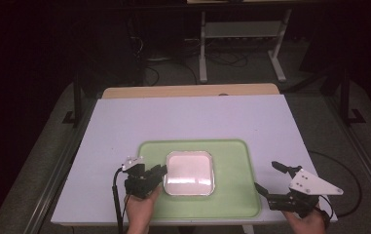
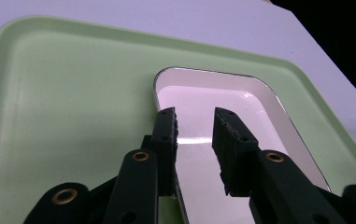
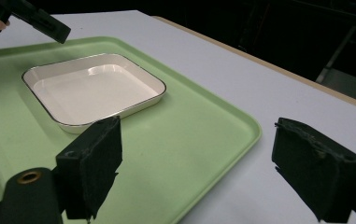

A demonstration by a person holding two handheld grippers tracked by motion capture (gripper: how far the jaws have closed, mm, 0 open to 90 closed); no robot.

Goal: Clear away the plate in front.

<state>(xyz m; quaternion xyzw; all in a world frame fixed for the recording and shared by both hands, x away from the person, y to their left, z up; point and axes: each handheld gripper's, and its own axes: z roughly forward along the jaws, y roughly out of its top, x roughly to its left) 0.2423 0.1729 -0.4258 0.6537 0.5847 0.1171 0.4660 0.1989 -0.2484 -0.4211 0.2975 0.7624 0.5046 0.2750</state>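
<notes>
Dark floor and the legs of a stand fill the top of the high view behind the white table point(image 1: 193, 117) I am working over. Nearest me, at the bottom of that frame, my left hand point(image 1: 141, 207) and right hand point(image 1: 309, 224) come in from the lower edge. My left gripper point(image 1: 159, 171) sits at lower centre-left, its jaws straddling the near-left rim of the white square dish point(image 1: 190, 172). In the left gripper view the jaws stand parted, one over the green tray point(image 2: 73, 93) outside the rim, the other over the dish's point(image 2: 222, 100) glossy inside; the pads do not look pressed on the rim, though the angle is poor, so I call the grip released. My right gripper point(image 1: 267, 177) rests at lower right, beside the tray's right edge, with its jaws spread wide and nothing between them; the right gripper view shows one black pad over the tray's point(image 3: 189, 140) near corner and the other over bare table point(image 3: 241, 84). Farther in, the dish point(image 3: 91, 88) lies flat in the middle of the tray point(image 1: 231, 161), which sits on the near half of the table. At the upper left of the right gripper view, the left gripper's point(image 3: 45, 23) jaw tip hangs at the dish's far corner.
</notes>
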